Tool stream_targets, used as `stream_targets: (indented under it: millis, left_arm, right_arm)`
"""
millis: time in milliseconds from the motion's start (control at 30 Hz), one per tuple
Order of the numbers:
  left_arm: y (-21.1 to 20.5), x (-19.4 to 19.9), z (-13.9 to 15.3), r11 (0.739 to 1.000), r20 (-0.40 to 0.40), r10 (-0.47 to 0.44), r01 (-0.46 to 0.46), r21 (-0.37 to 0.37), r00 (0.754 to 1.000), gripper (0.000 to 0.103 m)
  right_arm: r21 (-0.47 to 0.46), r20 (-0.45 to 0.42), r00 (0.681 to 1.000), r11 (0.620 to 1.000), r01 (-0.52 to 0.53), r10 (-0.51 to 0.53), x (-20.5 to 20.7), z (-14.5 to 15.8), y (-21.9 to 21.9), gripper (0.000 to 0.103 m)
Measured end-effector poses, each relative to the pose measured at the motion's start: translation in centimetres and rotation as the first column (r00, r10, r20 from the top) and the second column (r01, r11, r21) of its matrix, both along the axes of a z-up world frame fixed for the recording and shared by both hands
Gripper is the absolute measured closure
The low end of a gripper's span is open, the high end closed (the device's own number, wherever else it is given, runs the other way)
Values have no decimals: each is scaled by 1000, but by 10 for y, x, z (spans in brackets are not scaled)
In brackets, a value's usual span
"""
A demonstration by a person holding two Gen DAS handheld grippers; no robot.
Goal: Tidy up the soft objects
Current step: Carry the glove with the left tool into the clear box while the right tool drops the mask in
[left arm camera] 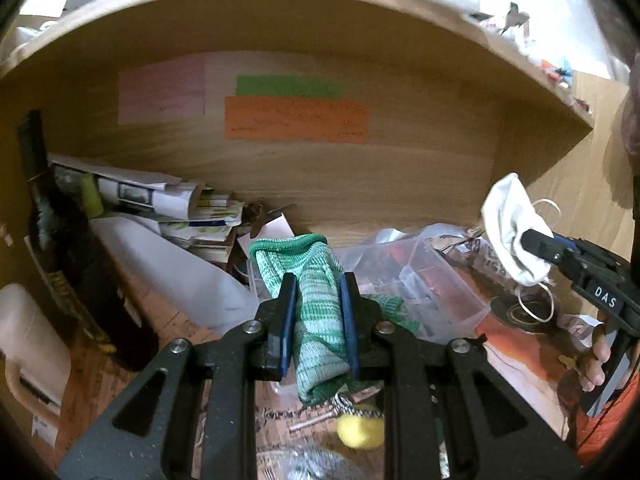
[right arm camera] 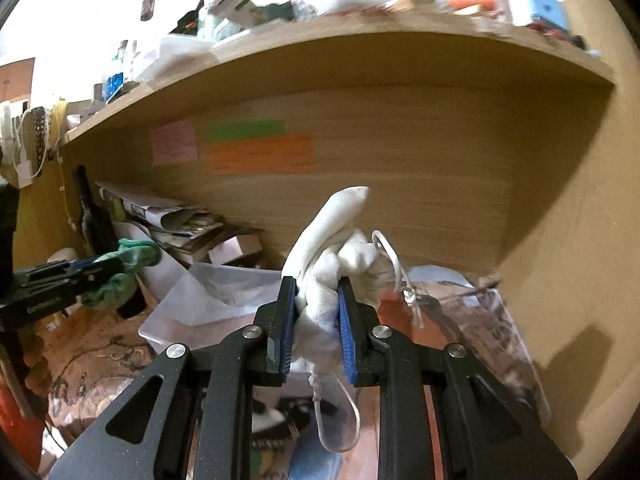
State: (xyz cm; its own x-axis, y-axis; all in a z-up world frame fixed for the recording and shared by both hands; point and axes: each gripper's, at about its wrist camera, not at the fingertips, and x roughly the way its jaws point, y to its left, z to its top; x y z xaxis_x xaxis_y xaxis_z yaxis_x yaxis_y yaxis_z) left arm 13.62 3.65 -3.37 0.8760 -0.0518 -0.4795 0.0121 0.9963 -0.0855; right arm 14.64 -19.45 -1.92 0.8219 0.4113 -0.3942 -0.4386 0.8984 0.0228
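Your left claw (left arm camera: 318, 304): clamped on green knit cloth (left arm camera: 316, 280).
Your right claw (right arm camera: 316, 312): clamped on white drawstring pouch (right arm camera: 336, 240).

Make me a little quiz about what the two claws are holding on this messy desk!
1. True or false: the left claw is shut on a green knitted cloth.
2. What is the right claw gripping? A) a yellow ball B) a white cloth pouch with a string C) a dark bottle
3. Fill in the blank: on the wooden back wall, the green sticky note sits right above the ______ one.

Key:
1. True. The cloth is pinched between both blue pads.
2. B. The white cloth pouch is bunched between the fingers, and its string loop hangs below.
3. Orange. The orange sticky note is directly under the green.
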Motion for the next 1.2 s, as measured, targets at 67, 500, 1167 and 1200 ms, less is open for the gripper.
stream_targets:
  millis: [67, 500, 1167, 1200]
  left_arm:
    - [-1, 15, -6, 1000, -34, -15, 15, -5, 999, 82]
    - [-13, 94, -58, 997, -263, -77, 75, -17, 962, 82]
    - [-24, 102, -86, 995, -317, -69, 88, 47, 946, 52]
    - [-23, 100, -83, 995, -305, -67, 86, 48, 950, 50]
  right_arm:
    - [-21, -11, 1000, 1000, -14, 14, 8, -4, 11, 85]
    - [-98, -213, 974, 991, -95, 72, 61, -56, 52, 85]
    - [-188, -265, 963, 976, -112, 59, 70, -85, 67, 60]
    - [-189, -254, 966, 976, -108, 58, 69, -83, 67, 57]
